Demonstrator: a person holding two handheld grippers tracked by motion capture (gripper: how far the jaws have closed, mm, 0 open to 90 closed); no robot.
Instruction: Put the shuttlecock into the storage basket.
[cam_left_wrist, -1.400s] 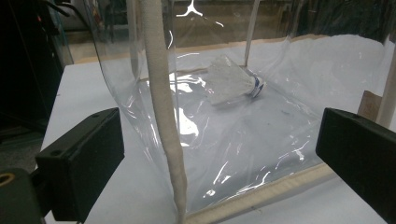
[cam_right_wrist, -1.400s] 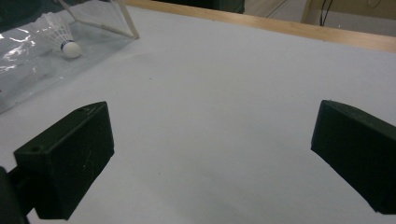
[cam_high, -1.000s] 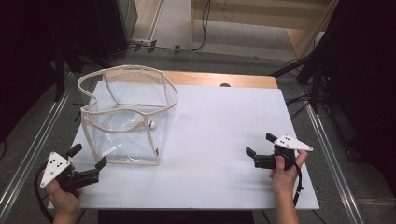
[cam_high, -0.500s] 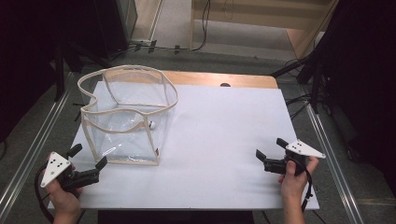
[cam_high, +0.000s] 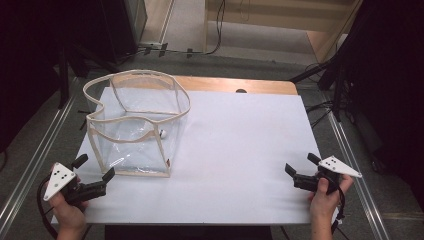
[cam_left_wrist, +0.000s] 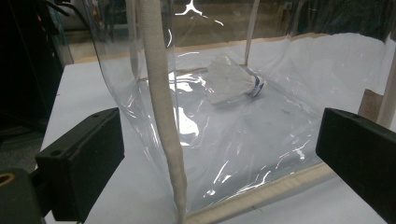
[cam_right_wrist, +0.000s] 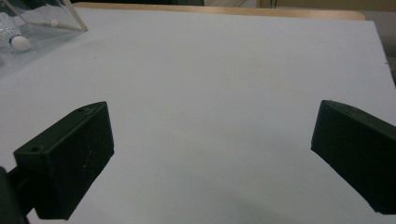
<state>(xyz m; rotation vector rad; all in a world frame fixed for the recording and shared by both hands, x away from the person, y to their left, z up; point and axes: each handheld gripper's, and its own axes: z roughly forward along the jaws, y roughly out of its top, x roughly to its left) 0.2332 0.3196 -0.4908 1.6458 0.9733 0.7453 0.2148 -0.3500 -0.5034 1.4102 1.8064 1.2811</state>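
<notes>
A clear plastic bag (cam_high: 135, 125) with cream fabric trim stands open on the left half of the white table (cam_high: 240, 145). A white shuttlecock (cam_left_wrist: 236, 79) lies on its side inside the bag, its cork tip (cam_right_wrist: 19, 43) seen through the plastic. My left gripper (cam_high: 94, 167) is open at the table's front left corner, just short of the bag's near corner seam (cam_left_wrist: 163, 121). My right gripper (cam_high: 301, 166) is open at the front right, over bare table with nothing between its jaws.
A wooden strip (cam_high: 235, 85) runs along the table's far edge. Metal rails (cam_high: 350, 150) flank both sides. Dark stands and cables (cam_high: 150, 50) sit on the floor behind. A brown tag (cam_left_wrist: 369, 105) hangs at the bag's corner.
My right gripper has drawn back toward the front right edge of the table. The left gripper and the bag have stayed put.
</notes>
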